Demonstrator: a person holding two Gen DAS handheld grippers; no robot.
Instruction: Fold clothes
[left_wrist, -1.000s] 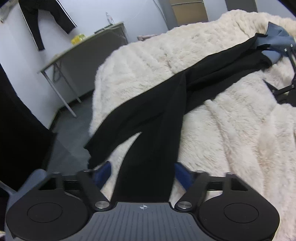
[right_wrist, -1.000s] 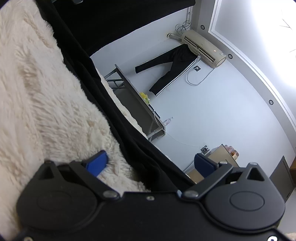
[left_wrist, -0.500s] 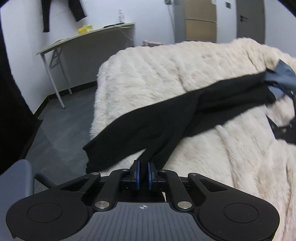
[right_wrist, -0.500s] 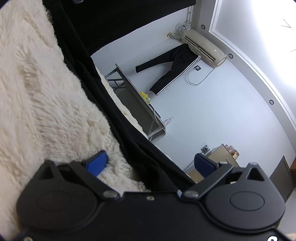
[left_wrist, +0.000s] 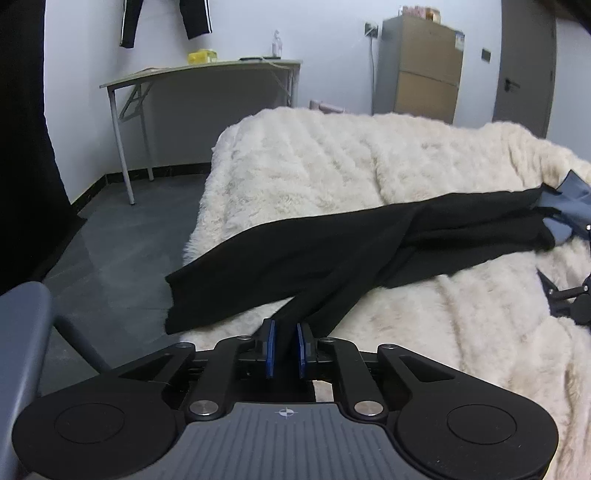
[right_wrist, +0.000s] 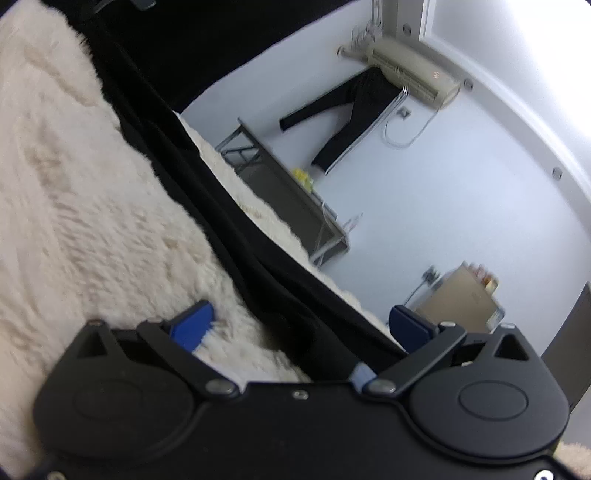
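Black trousers (left_wrist: 332, 251) lie stretched across a cream fluffy blanket (left_wrist: 332, 162), with one leg end hanging over the blanket's left edge. My left gripper (left_wrist: 284, 343) is shut on the end of the other leg, blue pads pressing the cloth. A grey-blue piece (left_wrist: 569, 199) shows at the trousers' far end. In the right wrist view the trousers (right_wrist: 229, 206) run diagonally over the blanket (right_wrist: 74, 206) and pass between the wide-apart fingers of my right gripper (right_wrist: 301, 317), which is open. Its left pad (right_wrist: 192, 325) rests by the fur.
A folding table (left_wrist: 199, 74) stands against the wall beyond the bed, with a cabinet (left_wrist: 421, 74) and a door (left_wrist: 524, 66) to its right. Striped black trousers (left_wrist: 162, 18) hang on the wall. A grey chair (left_wrist: 22, 332) is at the lower left, over bare dark floor (left_wrist: 129, 236).
My left gripper closed from wide open onto the trouser leg, then rolled level and drew back a little with the cloth. The right gripper stayed open and shifted slightly.
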